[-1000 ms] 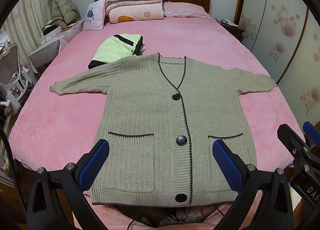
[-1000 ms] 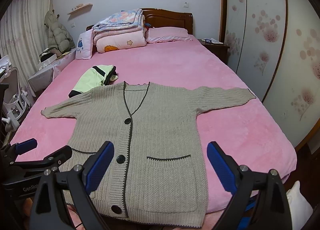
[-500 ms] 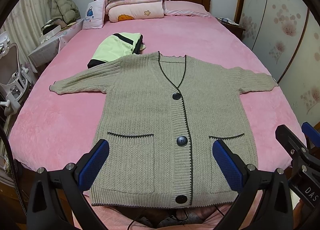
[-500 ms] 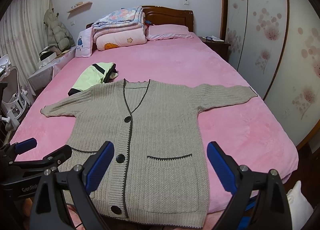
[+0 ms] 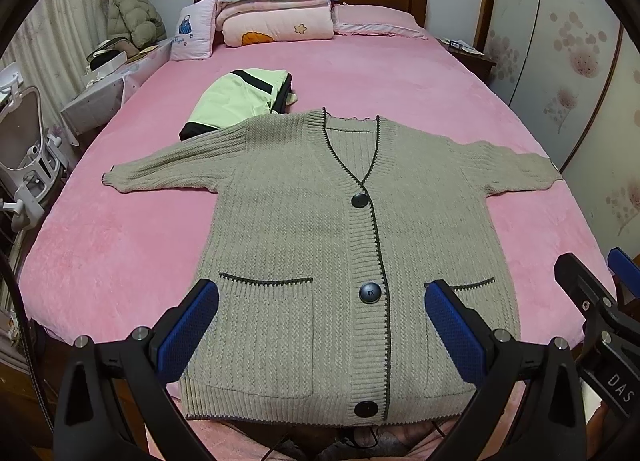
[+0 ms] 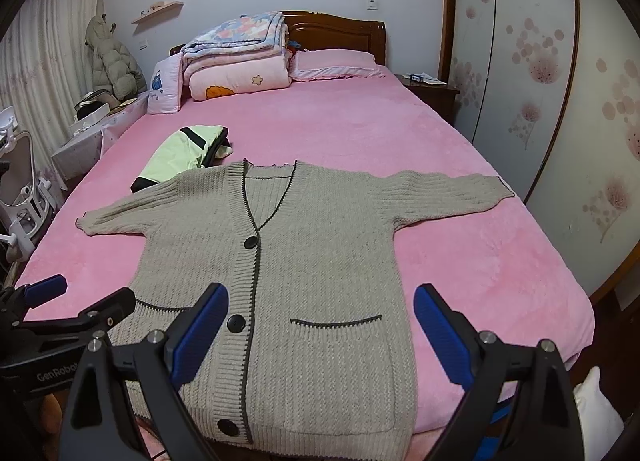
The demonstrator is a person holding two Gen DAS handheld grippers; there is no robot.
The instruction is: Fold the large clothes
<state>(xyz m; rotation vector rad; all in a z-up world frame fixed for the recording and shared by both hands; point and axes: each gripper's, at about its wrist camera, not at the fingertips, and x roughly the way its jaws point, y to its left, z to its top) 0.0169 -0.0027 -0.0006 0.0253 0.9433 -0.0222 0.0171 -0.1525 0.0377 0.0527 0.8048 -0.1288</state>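
spread flat and face up on the pink plush bed point(image 5: 120, 245), hem at the near edge: a beige knit cardigan point(image 5: 304, 229), buttoned, sleeves stretched out to either side. chunky ribbed knit, dark piping along the v-neck, placket and two patch pockets, three big dark buttons down the front. likely soft, floppy and fairly heavy for its bulk; bound to sag and stretch if lifted by one point, yet unlikely to slip against the fleecy cover. best taken by pinching both layers at a sleeve cuff or shoulder edge first, then at the hem corners, away from the hard buttons.

left gripper point(image 5: 320, 333) hovering low over the hem, blue textured pads spread wide apart, holding nothing. right gripper point(image 6: 320, 329) likewise spread and empty, above the right-hand pocket point(image 6: 336, 321). each visible at the margin of the other's view.

just behind the cardigan's left shoulder, partly overlapped by it: a folded pale-green garment point(image 5: 236, 101) with black bands, smooth and thin-looking. at the headboard, stacked quilts point(image 6: 240, 61) and a pillow. no fold begun yet, by the look of it.
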